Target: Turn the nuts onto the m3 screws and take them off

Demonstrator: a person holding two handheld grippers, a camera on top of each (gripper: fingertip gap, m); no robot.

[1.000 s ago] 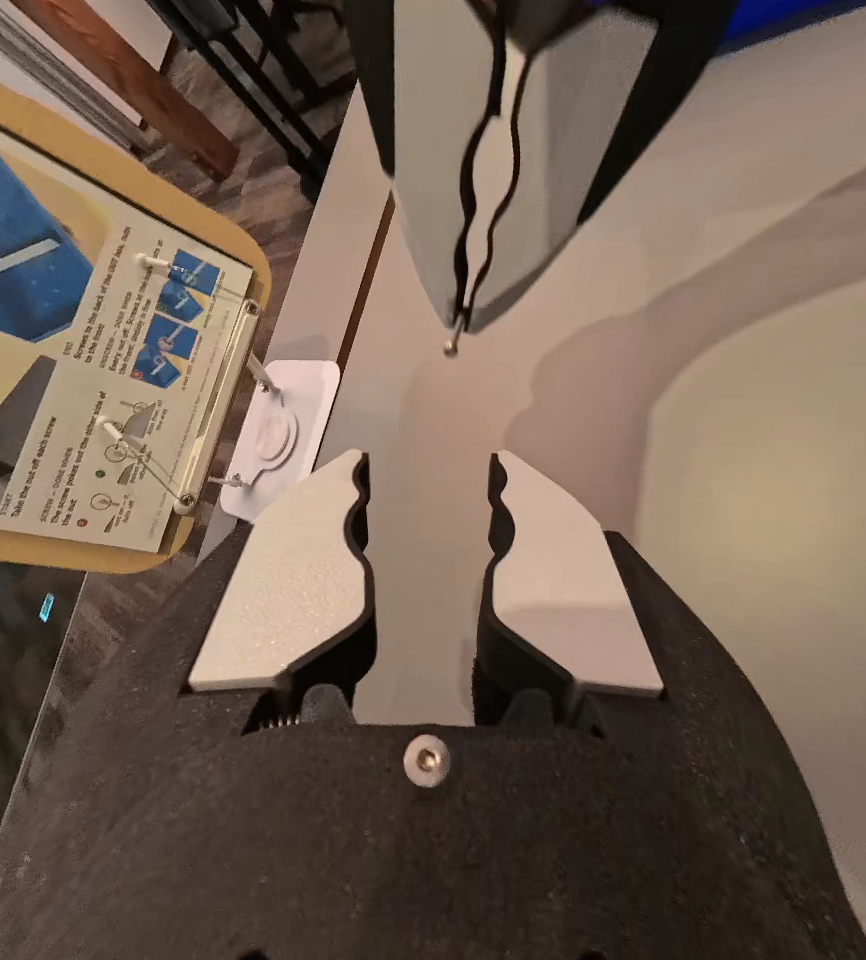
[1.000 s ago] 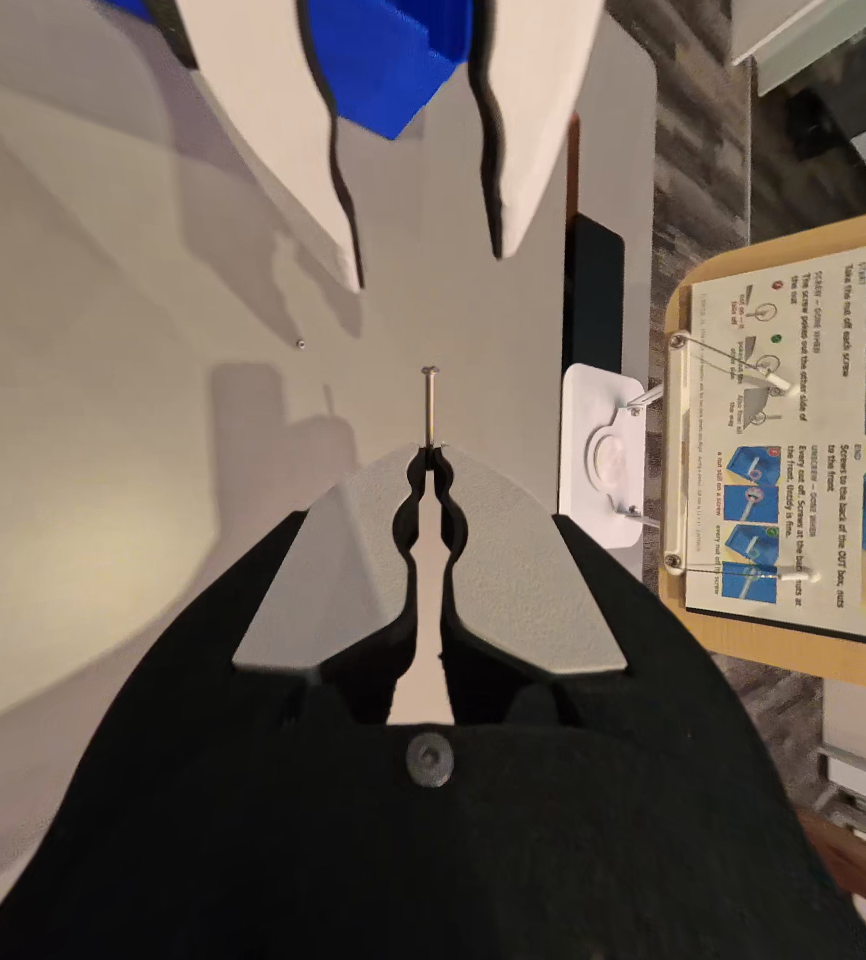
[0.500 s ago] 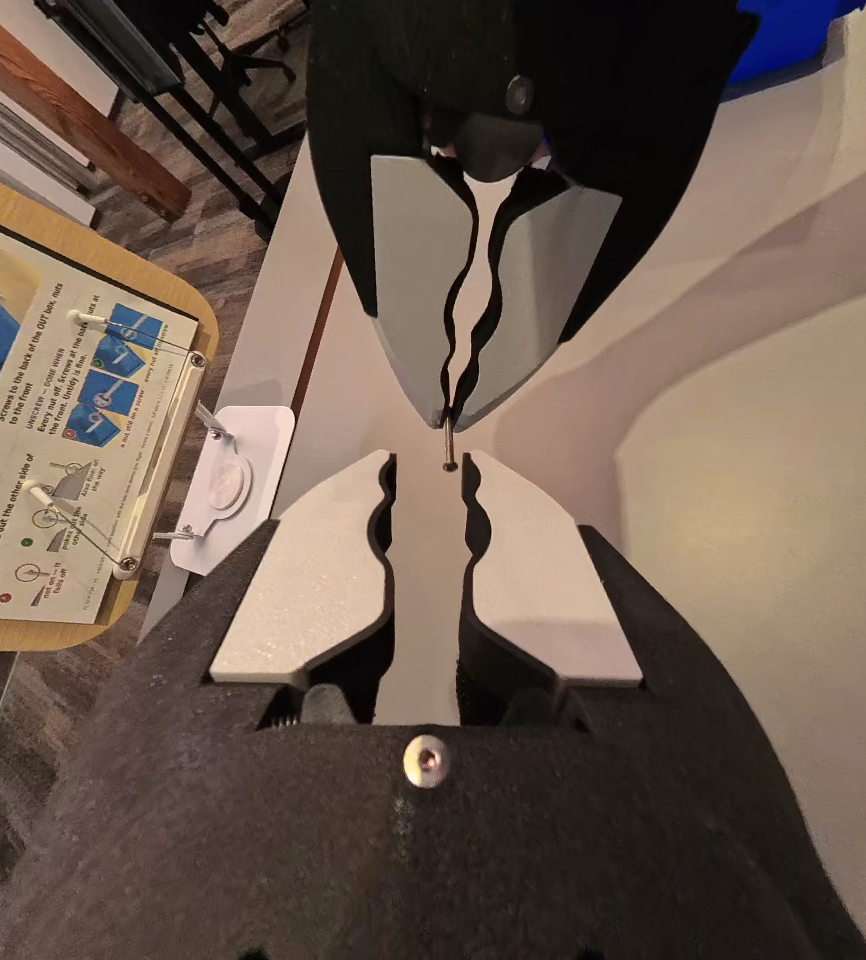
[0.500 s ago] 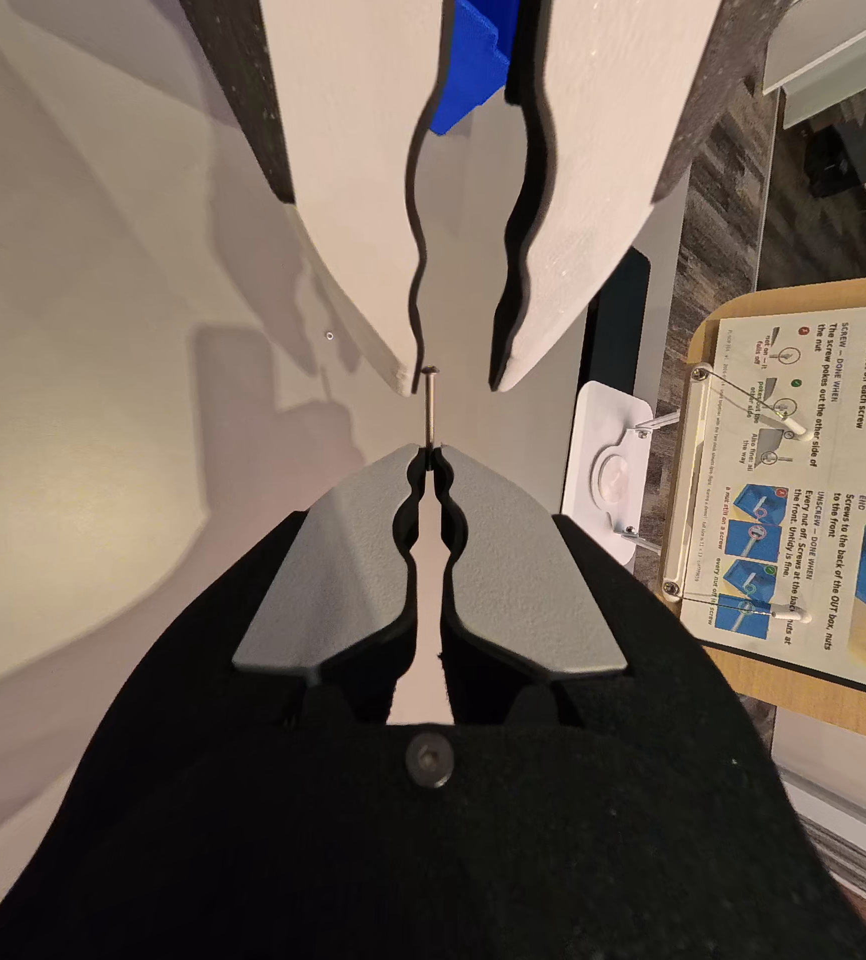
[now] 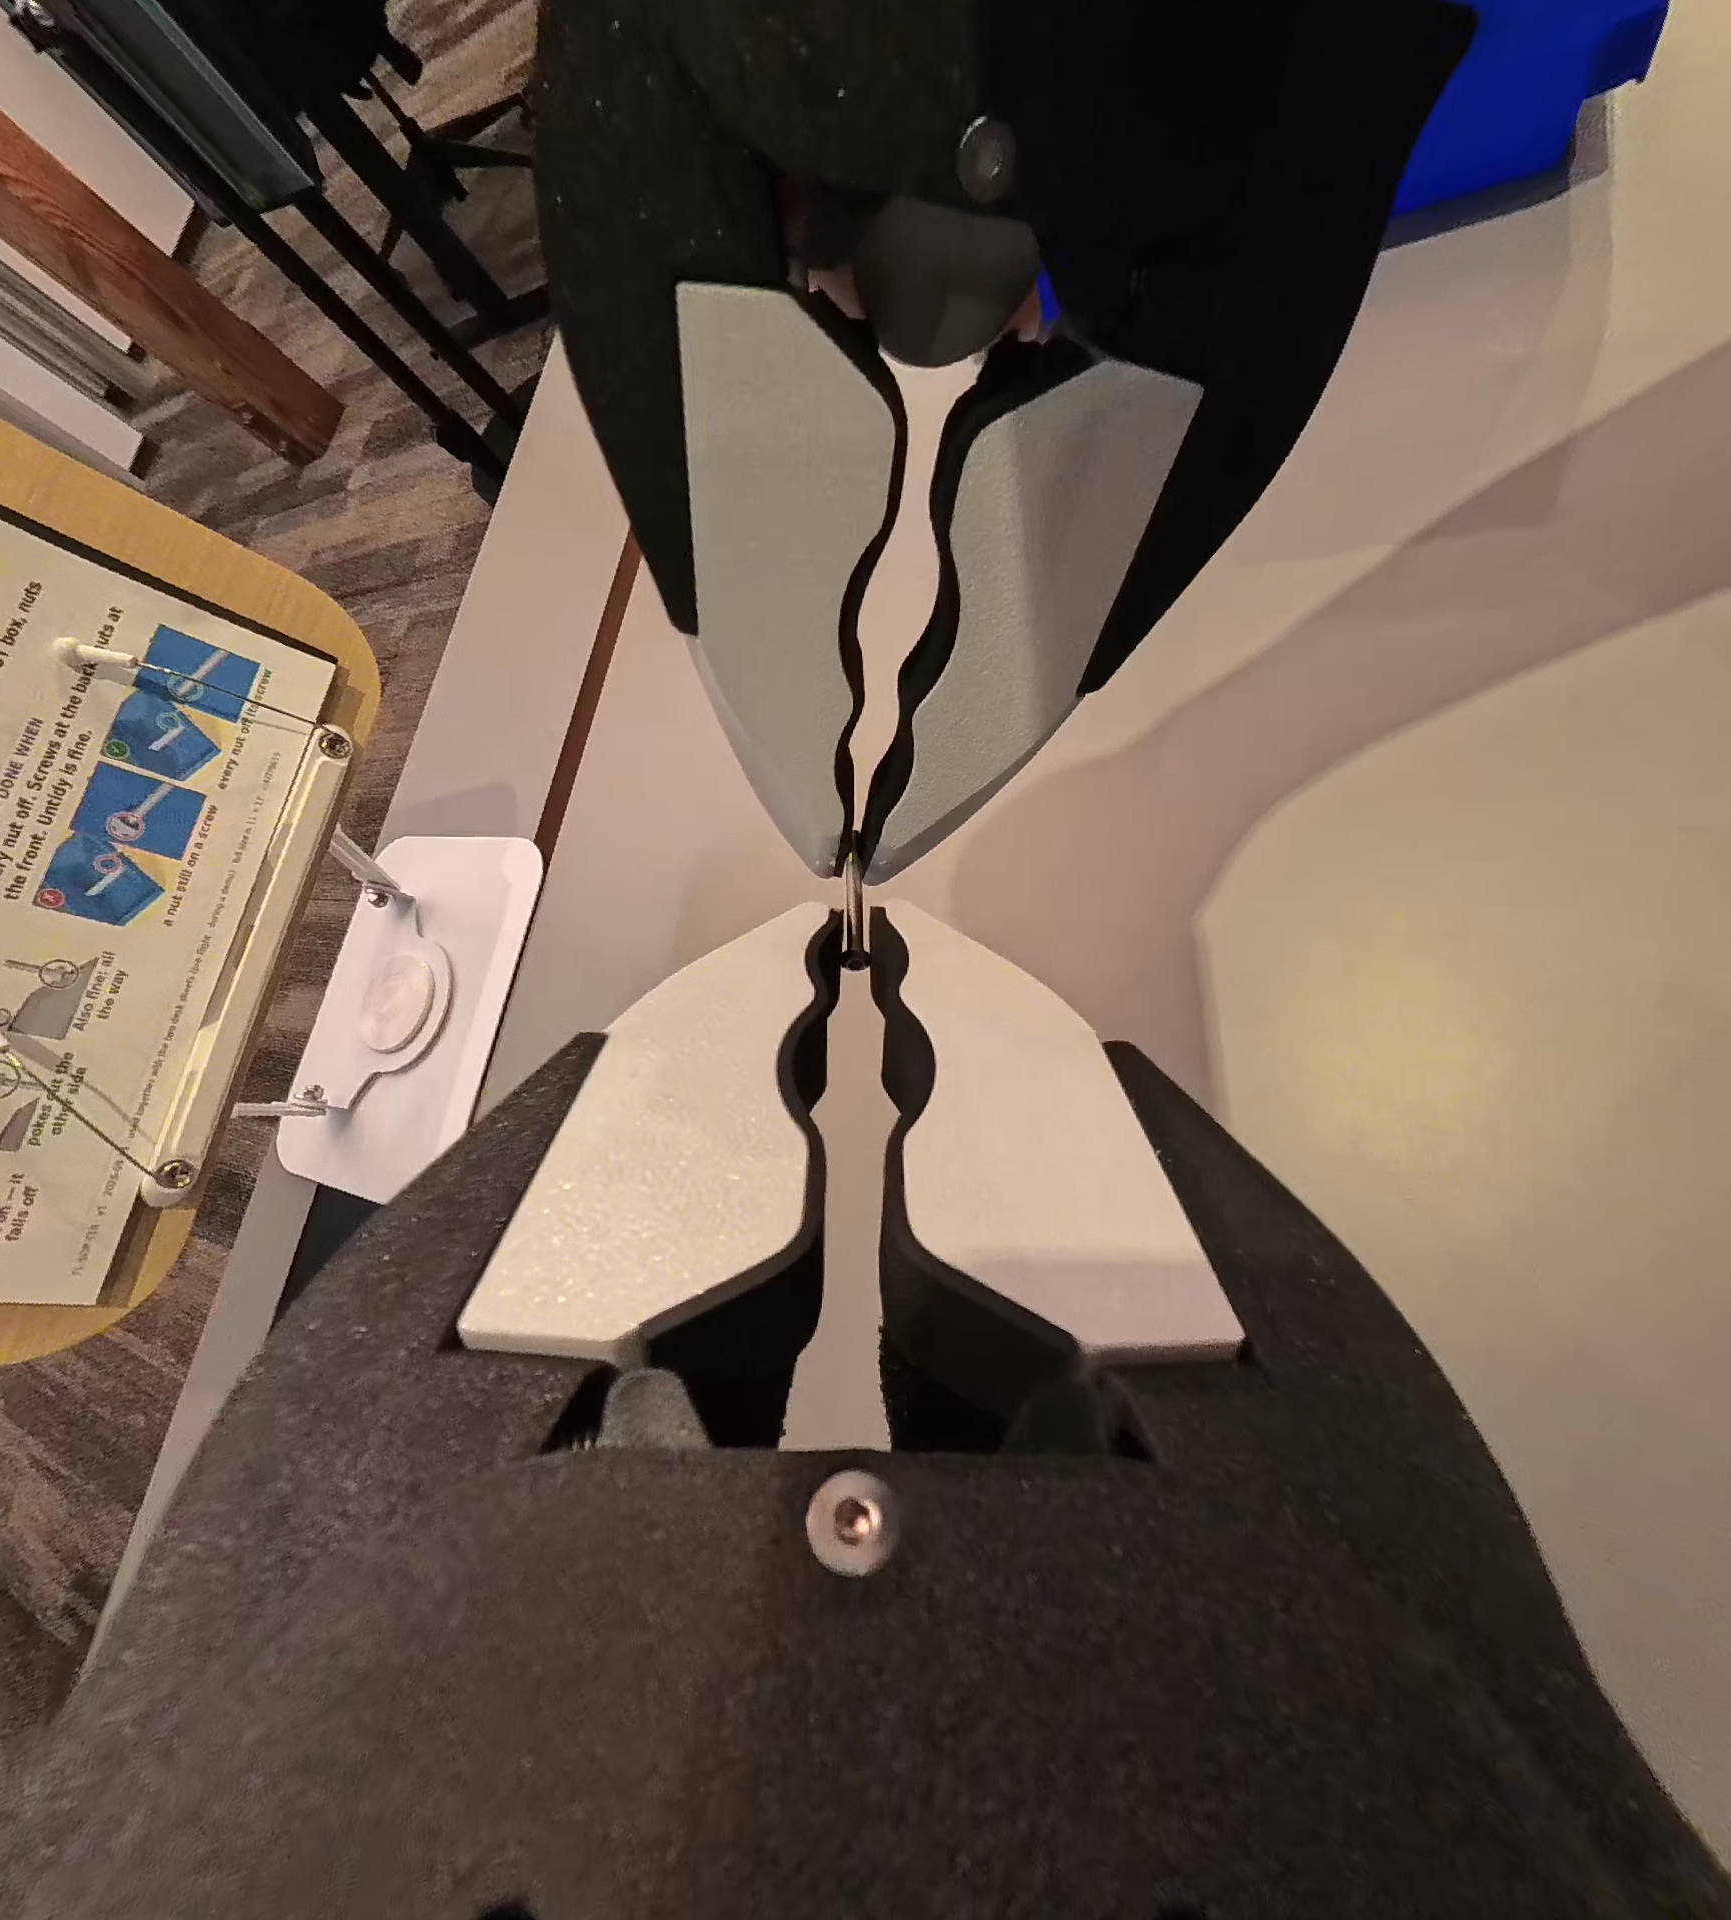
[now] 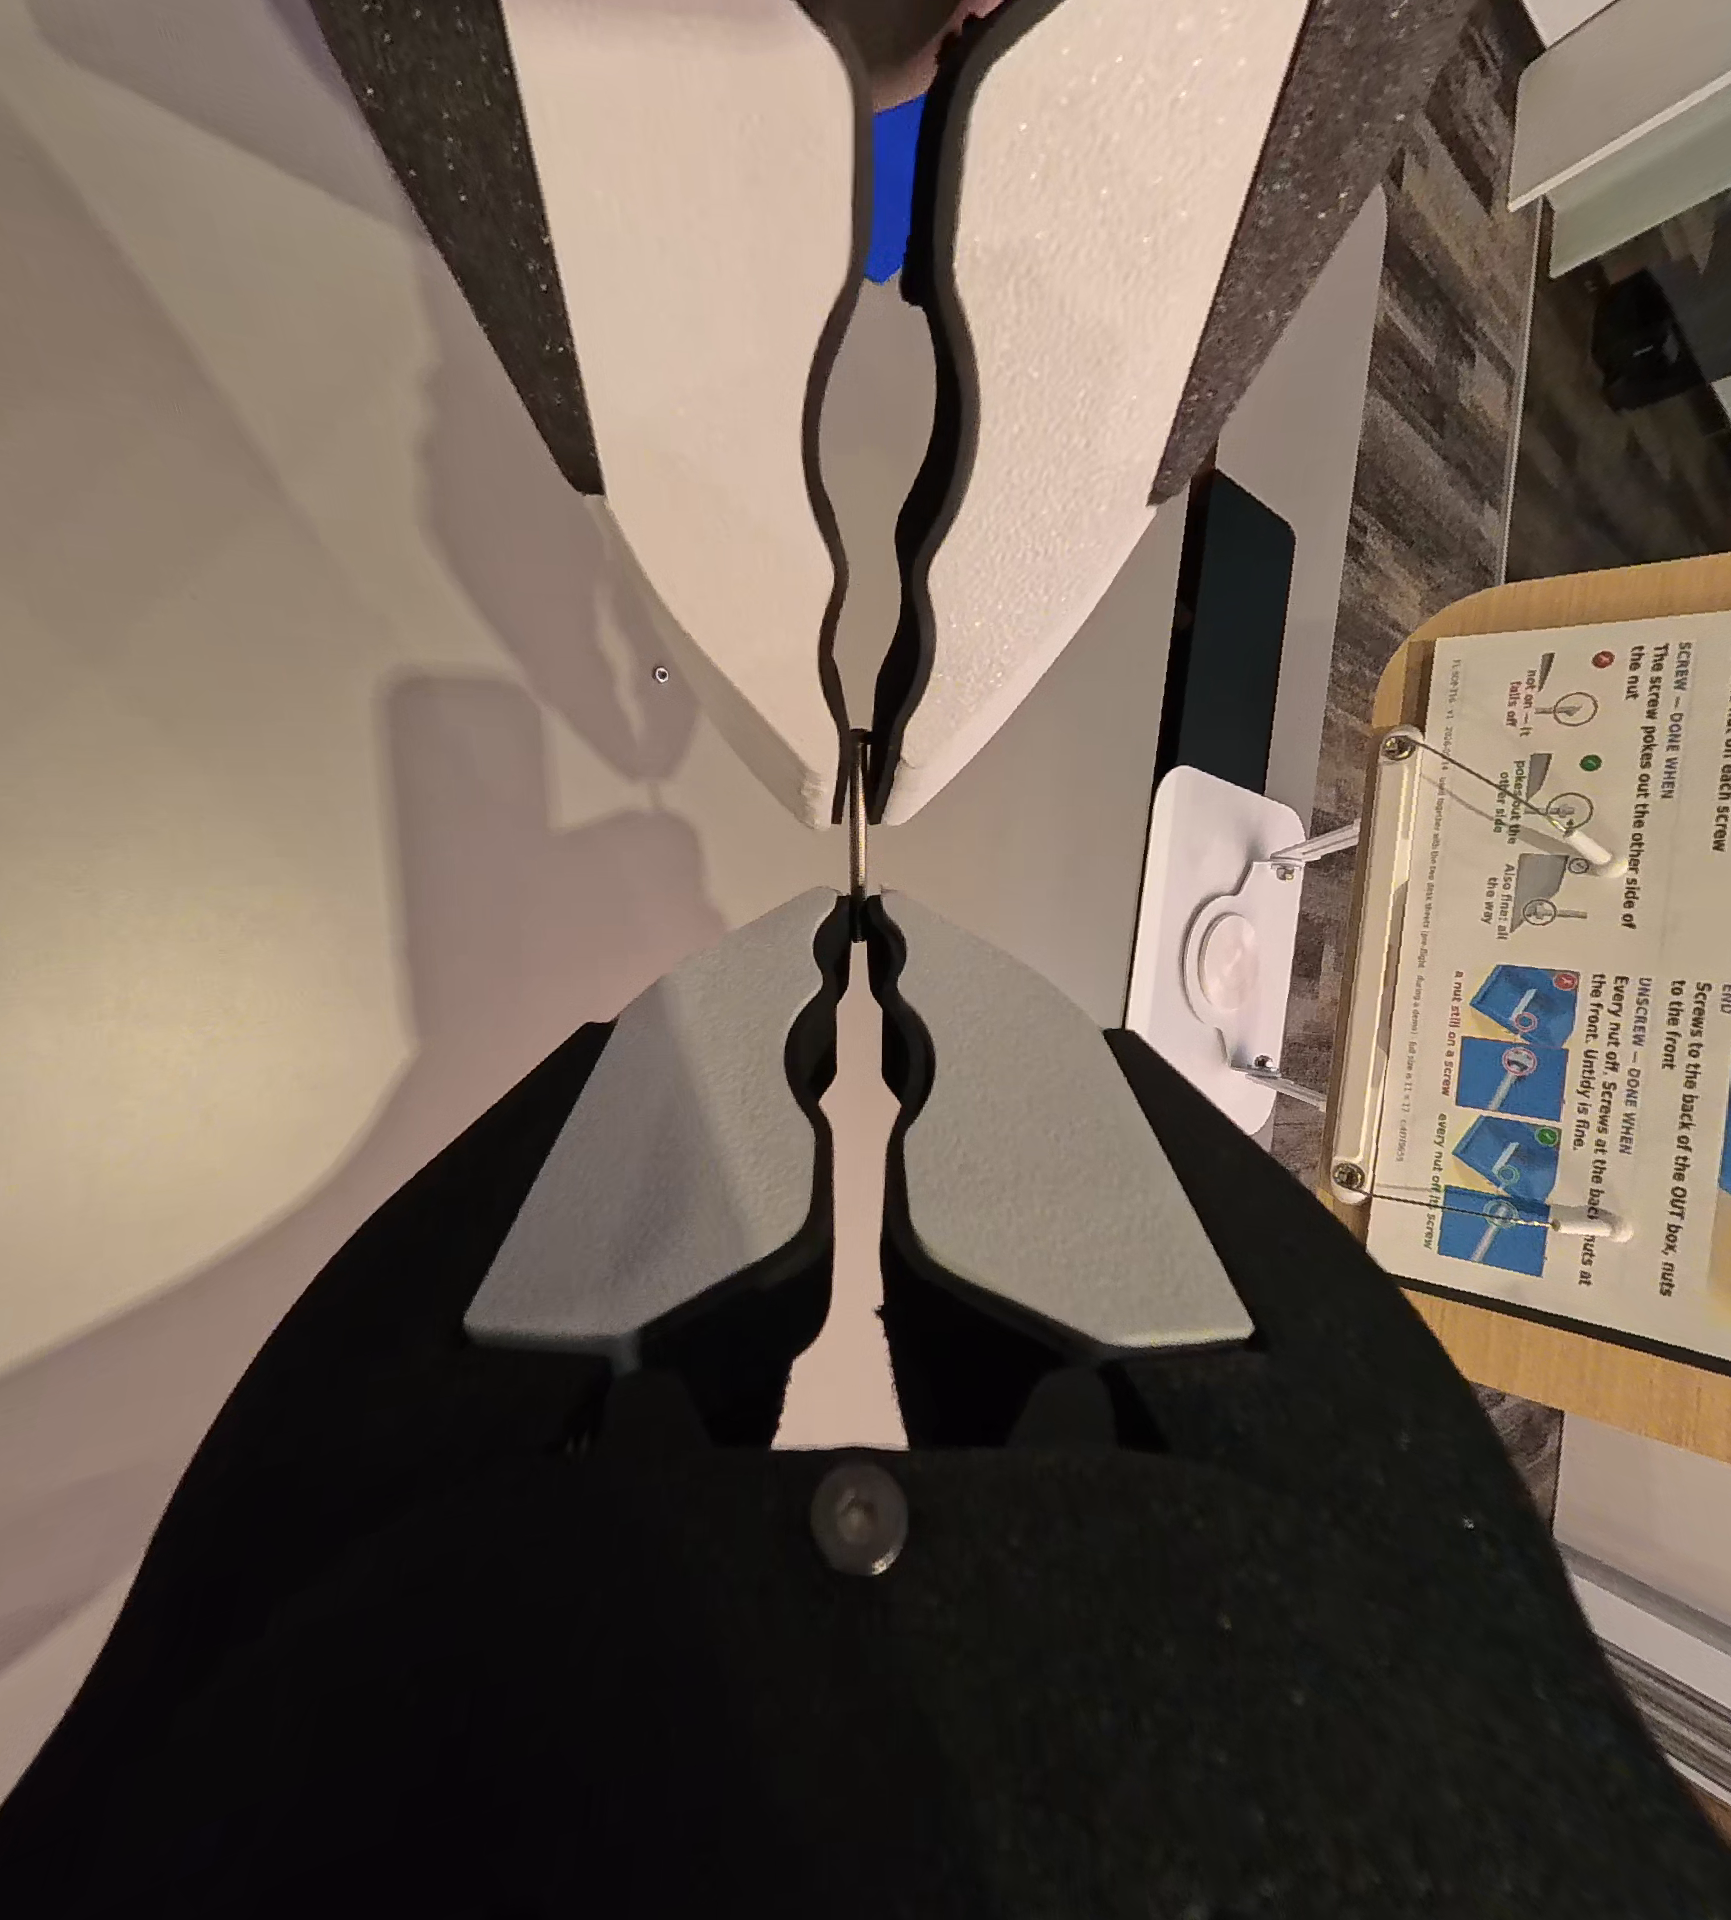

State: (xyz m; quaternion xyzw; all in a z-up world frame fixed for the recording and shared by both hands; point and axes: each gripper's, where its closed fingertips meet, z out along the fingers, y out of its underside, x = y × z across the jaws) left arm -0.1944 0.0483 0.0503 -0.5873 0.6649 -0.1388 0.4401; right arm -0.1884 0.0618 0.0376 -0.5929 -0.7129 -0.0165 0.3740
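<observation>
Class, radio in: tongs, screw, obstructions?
Right tongs shut on screw. Left tongs shut on its head end. Loose nut on table. Nothing in the way.

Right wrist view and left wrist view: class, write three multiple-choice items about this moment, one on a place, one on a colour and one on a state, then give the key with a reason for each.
1. Where is the screw?
A. Flat on the table
B. In the air, bridging the tips of the two grippers
C. Inside the box

2. What colour is the box behind the grippers?
A. Red
B. Green
C. Blue

3. How does the right gripper stand?
A. Shut on the screw
B. Wide open and empty
C. Out of view

Key: B, the screw runs from the right gripper's tips to those of the left gripper, above the table; C, a blue corner shows past the right gripper in the left wrist view; A, its fingertips pinch the screw's shank.
</observation>
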